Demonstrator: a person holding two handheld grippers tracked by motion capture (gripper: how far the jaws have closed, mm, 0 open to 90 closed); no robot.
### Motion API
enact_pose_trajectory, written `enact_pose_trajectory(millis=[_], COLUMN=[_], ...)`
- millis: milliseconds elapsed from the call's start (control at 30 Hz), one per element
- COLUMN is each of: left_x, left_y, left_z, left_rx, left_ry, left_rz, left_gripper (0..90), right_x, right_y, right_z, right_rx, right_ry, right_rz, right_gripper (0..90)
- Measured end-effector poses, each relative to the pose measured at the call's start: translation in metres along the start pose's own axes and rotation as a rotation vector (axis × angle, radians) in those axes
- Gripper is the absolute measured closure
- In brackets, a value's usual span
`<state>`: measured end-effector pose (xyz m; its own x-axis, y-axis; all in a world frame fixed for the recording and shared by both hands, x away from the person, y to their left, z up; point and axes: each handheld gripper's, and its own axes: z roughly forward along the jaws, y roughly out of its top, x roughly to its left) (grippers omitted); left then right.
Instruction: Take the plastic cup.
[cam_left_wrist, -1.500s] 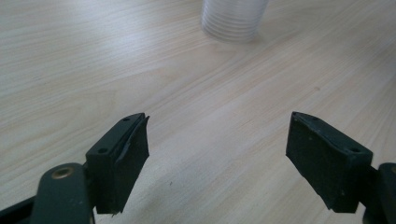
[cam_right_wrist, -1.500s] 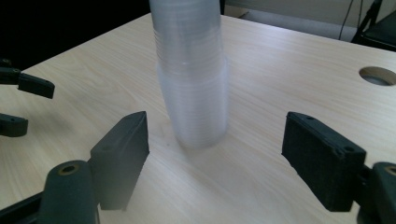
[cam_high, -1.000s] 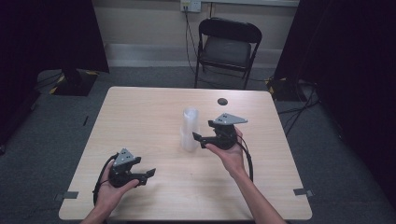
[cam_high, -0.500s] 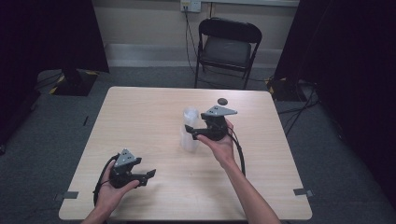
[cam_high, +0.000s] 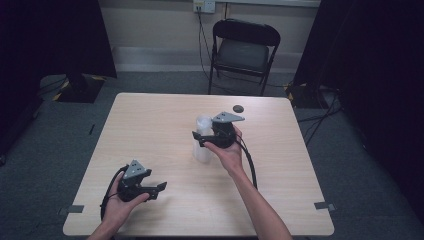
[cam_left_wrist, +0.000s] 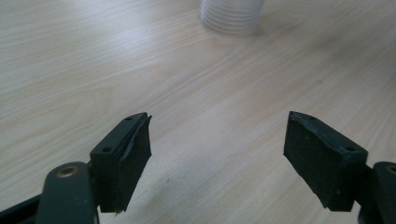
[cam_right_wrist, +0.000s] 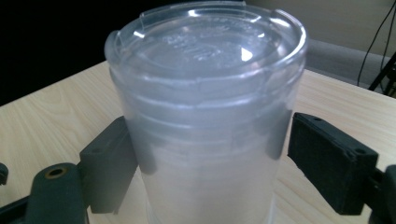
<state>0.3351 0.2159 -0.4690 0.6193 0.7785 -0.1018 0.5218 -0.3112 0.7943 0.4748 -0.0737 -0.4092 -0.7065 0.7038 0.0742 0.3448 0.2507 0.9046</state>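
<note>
Wooden table (cam_high: 150, 125), one translucent cup stack (cam_high: 202, 140) between gaping right tongs (cam_high: 200, 139), left tongs (cam_high: 159, 187) gaping

The desk (cam_high: 150, 125) has a pale wood-grain top with rounded corners and stands on grey carpet. A stack of clear plastic cups (cam_high: 203, 140) stands upright on it, a little past the desk's middle toward the far edge; a clear lid tops the stack, as the right gripper view shows. Beyond the stack and to its right, near the far edge, lies a small dark round object (cam_high: 238, 108), well apart from the cups and too small to identify.
</note>
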Motion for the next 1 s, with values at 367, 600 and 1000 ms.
enact_pose_trajectory(millis=[367, 600, 1000], left_x=[-0.0001, -0.0003, -0.0002], left_y=[-0.0001, -0.0002, -0.0003], left_z=[0.0006, 0.0004, 0.0019], left_rx=[0.004, 0.004, 0.009], left_ry=[0.0, -0.001, 0.003], left_rz=[0.002, 0.004, 0.009], left_gripper=[22.7, 22.7, 22.7], right_x=[-0.0016, -0.0013, 0.0], right_y=[-0.006, -0.0038, 0.0023], right_z=[0.0115, 0.0094, 0.0053], right_rx=[0.023, 0.024, 0.001], right_ry=[0.027, 0.022, 0.016], right_rz=[0.018, -0.003, -0.001], right_gripper=[27.5, 30.5, 29.9])
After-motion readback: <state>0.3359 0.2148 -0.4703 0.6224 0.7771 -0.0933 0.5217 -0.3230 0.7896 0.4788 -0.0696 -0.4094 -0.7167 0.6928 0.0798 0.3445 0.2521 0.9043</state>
